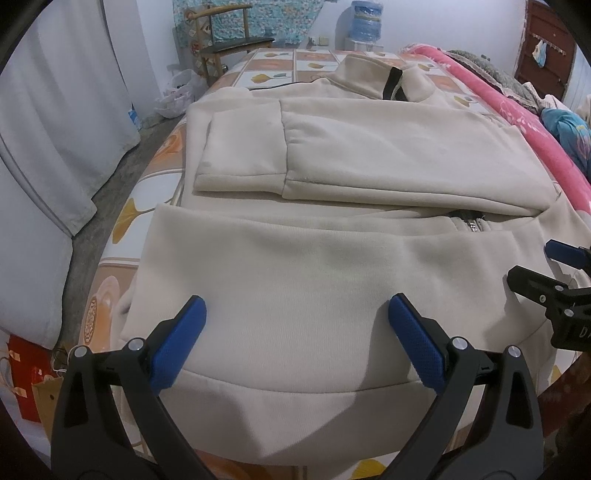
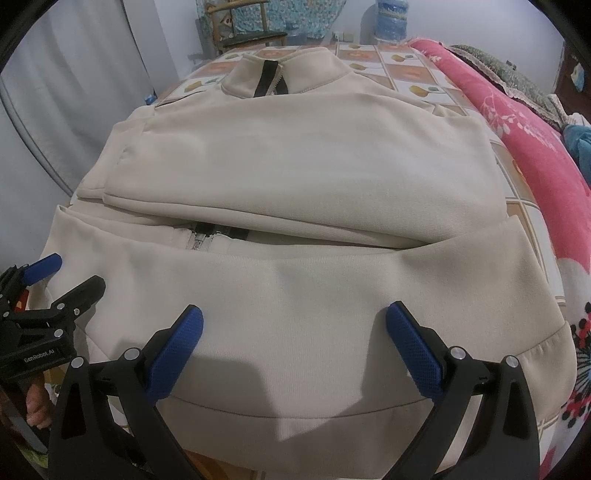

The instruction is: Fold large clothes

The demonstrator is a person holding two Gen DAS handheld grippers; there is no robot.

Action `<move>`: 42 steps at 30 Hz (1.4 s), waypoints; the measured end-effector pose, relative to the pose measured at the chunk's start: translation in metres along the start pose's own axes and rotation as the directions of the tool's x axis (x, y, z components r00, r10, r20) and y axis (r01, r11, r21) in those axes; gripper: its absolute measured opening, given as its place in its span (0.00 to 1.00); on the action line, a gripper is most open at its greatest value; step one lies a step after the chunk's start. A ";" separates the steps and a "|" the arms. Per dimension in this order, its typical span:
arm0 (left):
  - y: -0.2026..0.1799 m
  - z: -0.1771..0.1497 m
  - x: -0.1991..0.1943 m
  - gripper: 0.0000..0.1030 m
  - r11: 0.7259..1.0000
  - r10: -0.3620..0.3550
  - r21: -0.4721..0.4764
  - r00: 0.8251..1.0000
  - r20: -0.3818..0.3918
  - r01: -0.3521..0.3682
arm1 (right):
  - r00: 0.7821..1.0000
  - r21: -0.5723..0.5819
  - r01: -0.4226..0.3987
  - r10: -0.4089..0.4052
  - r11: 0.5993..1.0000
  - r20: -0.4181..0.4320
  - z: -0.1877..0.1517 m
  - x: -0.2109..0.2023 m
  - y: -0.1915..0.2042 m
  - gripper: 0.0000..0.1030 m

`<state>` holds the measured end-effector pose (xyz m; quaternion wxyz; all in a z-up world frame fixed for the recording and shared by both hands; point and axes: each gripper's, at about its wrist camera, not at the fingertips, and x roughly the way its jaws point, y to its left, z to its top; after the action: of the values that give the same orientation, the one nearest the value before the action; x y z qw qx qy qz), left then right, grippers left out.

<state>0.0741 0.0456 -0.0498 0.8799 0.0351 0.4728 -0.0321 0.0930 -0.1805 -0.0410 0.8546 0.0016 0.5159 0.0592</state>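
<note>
A cream zip-up jacket [image 1: 332, 266] lies flat on the bed, collar [image 1: 369, 75] at the far end, both sleeves [image 1: 369, 158] folded across its chest. It also shows in the right wrist view [image 2: 314, 295]. My left gripper [image 1: 295, 332] is open over the jacket's hem near the left side, holding nothing. My right gripper [image 2: 295, 339] is open over the hem near the right side, empty. Each gripper shows at the edge of the other's view, the right gripper [image 1: 554, 273] and the left gripper [image 2: 48, 280].
The bed sheet [image 1: 258, 70] has a tiled leaf pattern. A pink quilt [image 1: 535, 125] runs along the right. A wooden chair [image 1: 229, 40] and a water bottle [image 1: 365, 22] stand behind the bed. White curtains [image 1: 55, 110] hang on the left.
</note>
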 end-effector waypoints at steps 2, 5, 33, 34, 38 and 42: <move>0.000 0.000 0.000 0.93 1.000 0.000 -0.001 1.000 -0.003 0.000 | 1.000 0.000 0.000 0.000 1.000 0.000 0.000 0.000 0.001 0.94; -0.001 0.001 0.001 0.94 1.000 0.000 -0.003 1.000 -0.009 0.000 | 1.000 0.000 0.001 -0.001 1.000 0.001 0.000 0.000 0.000 0.94; -0.009 0.001 -0.001 0.94 0.997 0.077 -0.017 0.997 -0.027 -0.078 | 1.000 0.000 0.006 -0.006 1.000 0.013 0.000 0.000 0.003 0.94; -0.009 0.001 -0.002 0.94 0.997 0.081 -0.016 0.996 -0.028 -0.082 | 1.000 0.000 0.006 -0.006 1.000 0.014 0.000 0.000 0.003 0.94; -0.010 0.002 -0.002 0.94 0.996 0.090 -0.016 0.995 -0.032 -0.090 | 1.000 0.001 0.007 -0.007 1.000 0.011 0.000 0.001 0.004 0.94; -0.010 0.001 -0.003 0.94 0.995 0.094 -0.012 0.995 -0.027 -0.095 | 1.000 0.002 0.009 -0.009 1.000 0.012 0.000 0.001 0.004 0.94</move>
<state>0.0726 0.0353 -0.0469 0.8743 0.0522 0.4824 0.0131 0.0925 -0.1759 -0.0417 0.8578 0.0006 0.5110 0.0549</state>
